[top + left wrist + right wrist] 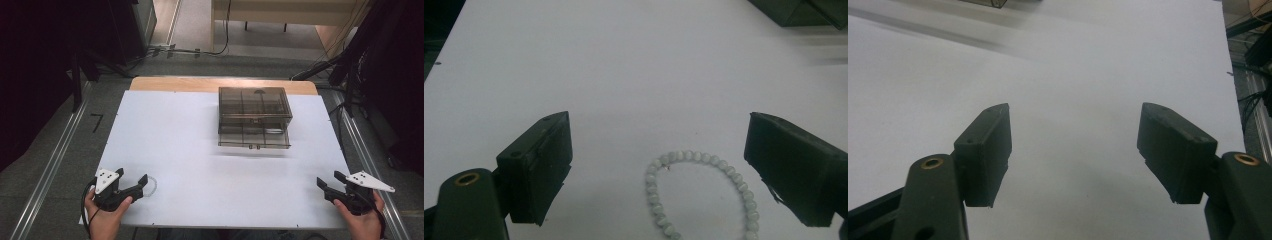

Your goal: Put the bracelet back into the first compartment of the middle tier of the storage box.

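Observation:
A smoky see-through plastic drawer box [255, 117] stands at the back middle of the white table [200, 150]; its corner shows in the left gripper view [799, 12]. A bracelet of pale beads [652, 192] lies flat on the table near the front left [150, 185]. My left gripper [132, 176] hovers over it, open, the bracelet lying on the table between and just ahead of the spread jaws [658, 125], apart from both. My right gripper [330, 179] is at the front right edge, open, with bare table between its jaws [1075, 112].
The wooden tabletop edge [220, 84] shows behind the white board. Metal rails [50, 170] run along both sides on the floor, with cables and dark stands [350, 60] beyond. A bottom edge of the box [985, 2] sits far ahead of the right gripper.

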{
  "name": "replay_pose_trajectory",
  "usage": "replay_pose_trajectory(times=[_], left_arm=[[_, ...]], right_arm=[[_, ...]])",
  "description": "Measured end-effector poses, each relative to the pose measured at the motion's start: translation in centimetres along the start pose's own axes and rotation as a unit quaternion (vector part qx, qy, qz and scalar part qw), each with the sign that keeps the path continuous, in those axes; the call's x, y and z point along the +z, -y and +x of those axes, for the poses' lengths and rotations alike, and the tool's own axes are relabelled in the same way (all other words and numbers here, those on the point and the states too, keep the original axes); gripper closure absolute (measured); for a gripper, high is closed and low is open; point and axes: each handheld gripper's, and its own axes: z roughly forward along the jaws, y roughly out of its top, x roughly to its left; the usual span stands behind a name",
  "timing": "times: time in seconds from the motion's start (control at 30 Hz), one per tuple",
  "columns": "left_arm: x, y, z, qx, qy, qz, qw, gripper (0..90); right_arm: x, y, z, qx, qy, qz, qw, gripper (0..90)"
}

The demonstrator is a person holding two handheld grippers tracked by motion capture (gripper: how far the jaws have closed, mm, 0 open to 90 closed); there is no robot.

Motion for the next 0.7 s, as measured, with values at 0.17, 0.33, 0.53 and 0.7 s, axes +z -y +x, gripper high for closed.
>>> replay_pose_trajectory(times=[0.17, 0.33, 0.53, 0.7], left_arm=[[0.02, -0.01, -0.18, 0.003, 0.001, 0.002, 1.0, 12.4], [0.02, -0.02, -0.4, 0.009, 0.004, 0.003, 0.9999, 12.5], [0.11, 0.0, -0.53, 0.011, 0.009, 0.006, 0.9999, 12.5], [0.17, 0.02, -0.7, 0.015, 0.013, 0.01, 0.9998, 12.5]], right_arm=[[0.01, 0.0, -0.05, 0.001, 0.0, 0.001, 1.0, 27.9], [0.0, 0.01, -0.04, 0.002, -0.001, 0.001, 1.0, 27.7], [-0.01, 0.01, -0.07, 0.003, -0.001, 0.0, 1.0, 27.6], [0.02, 0.01, -0.09, 0.002, -0.001, 0.001, 1.0, 27.6]])
